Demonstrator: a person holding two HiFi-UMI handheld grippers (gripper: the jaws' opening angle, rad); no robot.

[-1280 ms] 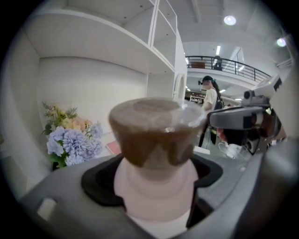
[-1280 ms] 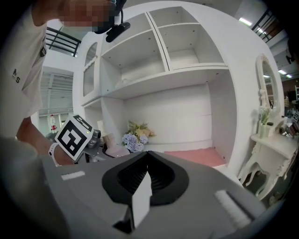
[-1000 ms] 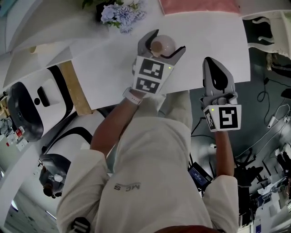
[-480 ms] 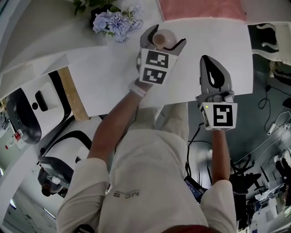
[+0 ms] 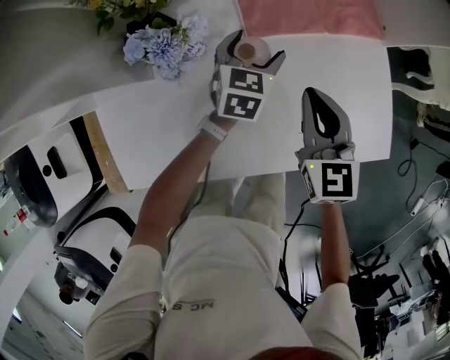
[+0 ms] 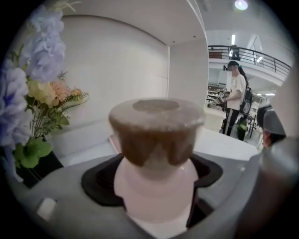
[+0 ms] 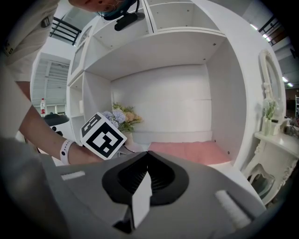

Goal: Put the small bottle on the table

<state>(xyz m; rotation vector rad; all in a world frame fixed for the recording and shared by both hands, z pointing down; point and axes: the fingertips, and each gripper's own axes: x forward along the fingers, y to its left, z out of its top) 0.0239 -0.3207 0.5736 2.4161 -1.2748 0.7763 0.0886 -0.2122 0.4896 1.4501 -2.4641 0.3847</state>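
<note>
The small bottle (image 5: pixel 247 51) has a pale pink body and a brown cap. My left gripper (image 5: pixel 254 46) is shut on its body and holds it upright over the far part of the white table (image 5: pixel 162 119), close to the pink cloth. In the left gripper view the bottle (image 6: pixel 156 158) fills the middle, with the left gripper (image 6: pixel 156 186) clamping it from both sides. Whether its base touches the table is hidden. My right gripper (image 5: pixel 316 98) hovers to the right over the table, shut with nothing in it; its jaws (image 7: pixel 145 156) meet at the tips.
A pink cloth (image 5: pixel 309 17) lies at the back of the table. A dark pot of blue and yellow flowers (image 5: pixel 158 46) stands at the back left. White shelf walls (image 7: pixel 163 98) rise behind. A person (image 6: pixel 236 98) stands far off. The table edge (image 5: pixel 267 169) is near my body.
Both grippers have moved farther from my body toward the back of the table. The bottle stays clamped in the left one and now sits beside the pink cloth's edge.
</note>
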